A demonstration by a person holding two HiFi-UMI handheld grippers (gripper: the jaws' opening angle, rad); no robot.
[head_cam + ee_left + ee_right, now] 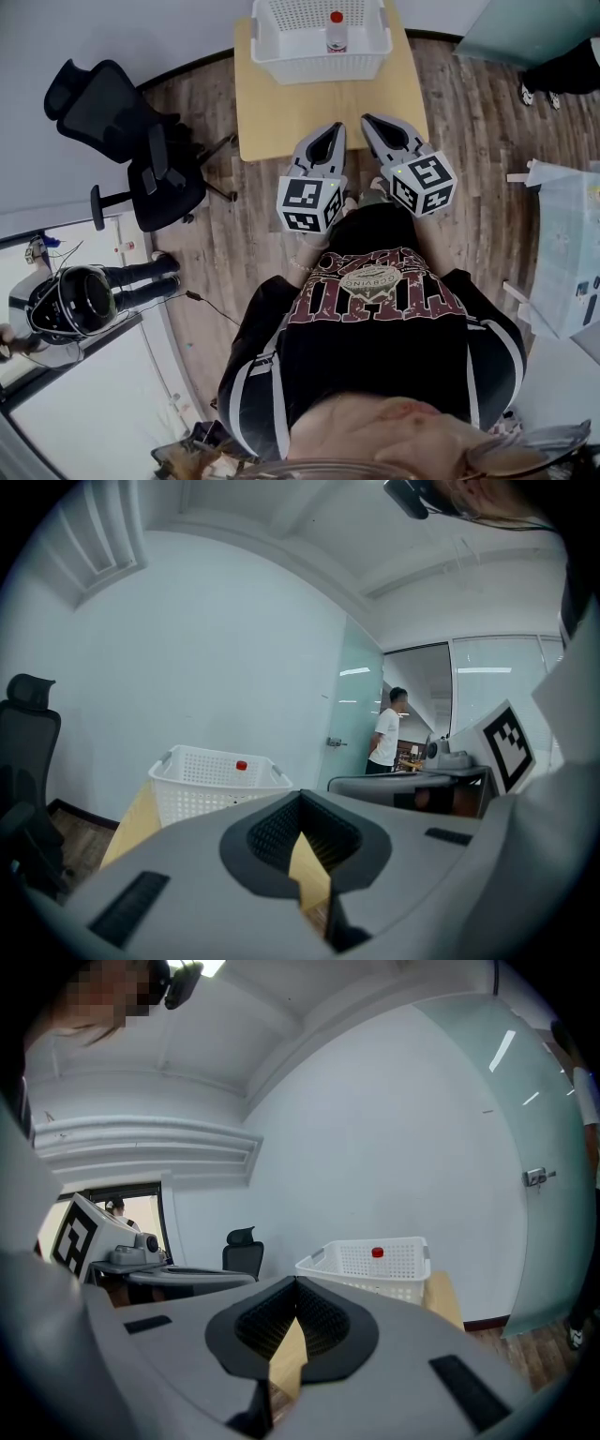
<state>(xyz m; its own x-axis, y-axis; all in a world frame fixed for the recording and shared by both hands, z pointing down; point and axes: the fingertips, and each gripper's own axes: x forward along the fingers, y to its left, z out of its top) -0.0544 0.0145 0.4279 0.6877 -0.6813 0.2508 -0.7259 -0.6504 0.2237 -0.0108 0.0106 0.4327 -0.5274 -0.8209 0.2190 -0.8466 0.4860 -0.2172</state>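
Observation:
A white perforated basket (281, 58) stands at the far end of a light wooden table (309, 112), with a clear bottle with a red cap (336, 32) upright inside it. My left gripper (332, 128) and right gripper (369, 120) hover side by side over the table's near edge, both pointing toward the basket. Each is shut with nothing between its jaws. In the left gripper view the left gripper (300, 795) faces the basket (208, 787) and the red cap (242, 765). In the right gripper view the right gripper (295, 1281) faces the basket (375, 1274) too.
A black office chair (141, 155) stands left of the table on the wood floor. A white plastic box (567, 253) sits at the right. Someone's shoes (539, 94) show at the top right, and a person (386, 728) stands by a frosted glass door (553, 1147).

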